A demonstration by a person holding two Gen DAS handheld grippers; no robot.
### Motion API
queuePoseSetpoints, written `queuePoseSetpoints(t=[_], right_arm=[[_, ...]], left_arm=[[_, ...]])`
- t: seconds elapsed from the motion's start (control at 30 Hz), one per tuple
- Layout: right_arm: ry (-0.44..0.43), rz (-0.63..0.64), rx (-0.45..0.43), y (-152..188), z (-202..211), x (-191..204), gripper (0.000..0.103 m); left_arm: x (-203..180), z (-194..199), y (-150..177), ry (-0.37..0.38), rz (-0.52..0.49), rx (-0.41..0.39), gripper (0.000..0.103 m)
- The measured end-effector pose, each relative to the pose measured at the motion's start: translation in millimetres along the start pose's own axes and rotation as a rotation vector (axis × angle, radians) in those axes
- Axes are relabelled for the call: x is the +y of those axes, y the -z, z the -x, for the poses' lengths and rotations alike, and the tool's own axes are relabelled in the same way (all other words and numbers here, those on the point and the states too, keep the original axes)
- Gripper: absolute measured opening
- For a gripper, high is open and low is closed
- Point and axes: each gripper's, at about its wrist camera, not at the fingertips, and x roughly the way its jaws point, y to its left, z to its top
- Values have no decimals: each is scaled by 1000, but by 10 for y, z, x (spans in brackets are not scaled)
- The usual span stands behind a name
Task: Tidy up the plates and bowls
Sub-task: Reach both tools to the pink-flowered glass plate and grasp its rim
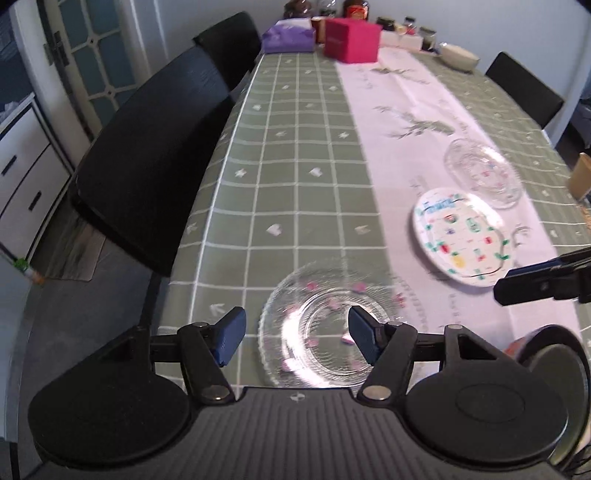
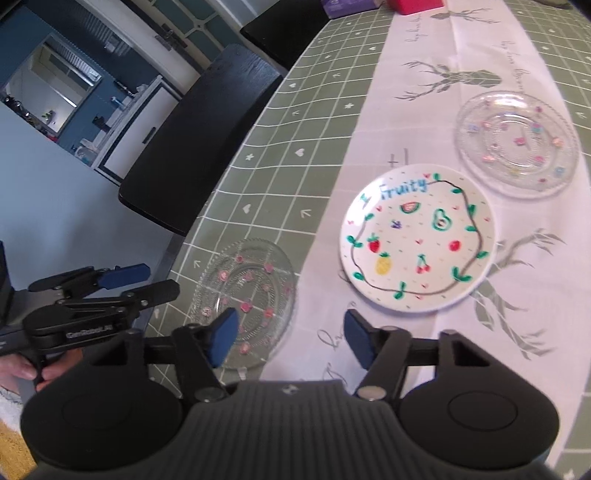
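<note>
Glass plate with pink dots (image 1: 325,328) lies flat on the green checked tablecloth (image 1: 295,147), near the table's near-left edge. Being round, it has no long axis; its rim faces up. White plate (image 2: 417,238) with fruit drawings lies flat on the white runner (image 2: 424,66), to the right of the pink-dotted plate and apart from it. Its "Fruity" lettering sits at the far-left part of the rim in the right wrist view. Second glass plate (image 2: 517,142), with mixed-colour dots, lies flat on the runner, far-right of the white plate and just beside it.

Left gripper (image 1: 295,334) hovers above the pink-dotted plate with its jaws wide and nothing between them; whether its blue pads (image 1: 231,334) touch the glass cannot be told. Right gripper (image 2: 290,338) is also spread wide and holds nothing; it sits over the runner edge, between the pink-dotted plate and the white plate.

Black chairs (image 1: 147,184) stand along the left side of the table. Red box (image 1: 351,38) and purple box (image 1: 290,35) stand at the far end.
</note>
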Motion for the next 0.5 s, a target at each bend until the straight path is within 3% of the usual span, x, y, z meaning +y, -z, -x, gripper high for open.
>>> queuePoseSetpoints(t=[0.23, 0.5], right_arm=[[-79, -67, 67, -65, -327, -78, 45], [-89, -47, 131, -152, -675, -84, 40]], left_arm=[[375, -300, 45, 60, 123, 94, 69], [652, -598, 84, 155, 256, 197, 64]])
